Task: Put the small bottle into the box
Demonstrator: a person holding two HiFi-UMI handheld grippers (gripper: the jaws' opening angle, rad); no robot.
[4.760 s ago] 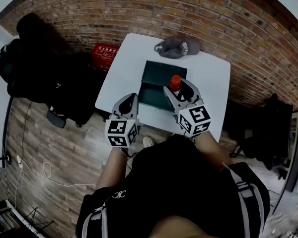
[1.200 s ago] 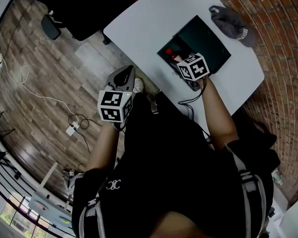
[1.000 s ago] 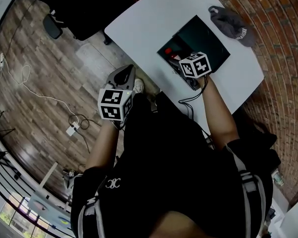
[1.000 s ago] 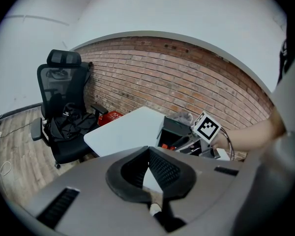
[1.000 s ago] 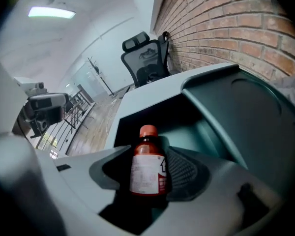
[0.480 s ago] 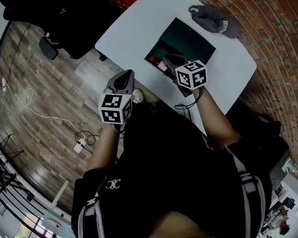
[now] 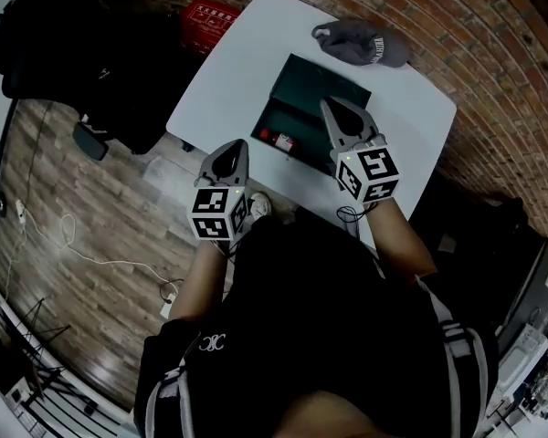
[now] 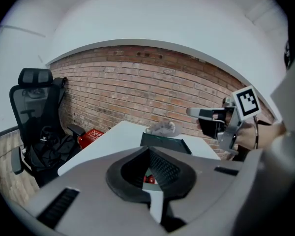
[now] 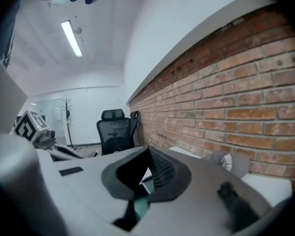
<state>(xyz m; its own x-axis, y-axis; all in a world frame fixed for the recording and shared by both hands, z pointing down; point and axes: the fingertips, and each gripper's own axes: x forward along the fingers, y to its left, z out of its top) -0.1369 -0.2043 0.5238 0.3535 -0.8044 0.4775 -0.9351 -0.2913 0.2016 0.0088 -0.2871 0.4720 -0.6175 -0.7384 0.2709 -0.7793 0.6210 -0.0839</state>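
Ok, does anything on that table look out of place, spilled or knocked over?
Nothing looks spilled or damaged. The small bottle lies on its side inside the open green box, near its left end, which fits the task. The only stray item is a grey cap on the white table, just beyond the box.

White worktop (image 7: 237, 71). Dark green box (image 7: 333, 85); in its 8 o'clock corner the small bottle (image 7: 279, 140) shows red. Grey cap (image 7: 358, 44) with white print, 1 o'clock. Red crate (image 7: 208, 14), 10 o'clock. Red-brown brick wall (image 7: 457, 35); grey-brown plank floor (image 7: 82, 217).
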